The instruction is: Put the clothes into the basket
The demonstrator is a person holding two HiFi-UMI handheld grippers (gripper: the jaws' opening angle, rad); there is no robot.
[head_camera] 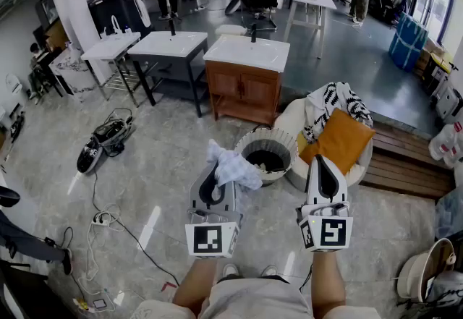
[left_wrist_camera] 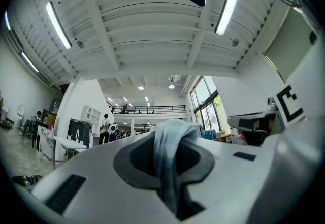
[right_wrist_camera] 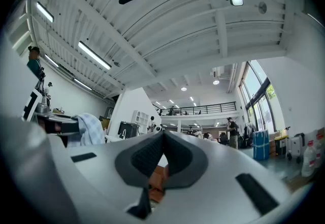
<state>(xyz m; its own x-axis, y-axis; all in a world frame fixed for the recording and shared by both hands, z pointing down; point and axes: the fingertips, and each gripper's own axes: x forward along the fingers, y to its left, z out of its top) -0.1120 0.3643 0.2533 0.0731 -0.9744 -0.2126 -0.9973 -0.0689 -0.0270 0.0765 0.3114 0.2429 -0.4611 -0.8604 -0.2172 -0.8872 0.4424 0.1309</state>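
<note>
A pale blue checked cloth is pinched in my left gripper, and it bunches out past the jaw tips just at the near left rim of the round woven basket. In the left gripper view the same cloth runs as a folded strip between the dark pads. My right gripper is held level to the right of the basket, its jaws shut with nothing between them. In the right gripper view its pads meet at the tips. The basket's inside looks dark.
A white beanbag seat with an orange cushion and a black-and-white garment stands right behind the basket. A wooden vanity with a sink is further back. A vacuum and cables lie on the floor at left.
</note>
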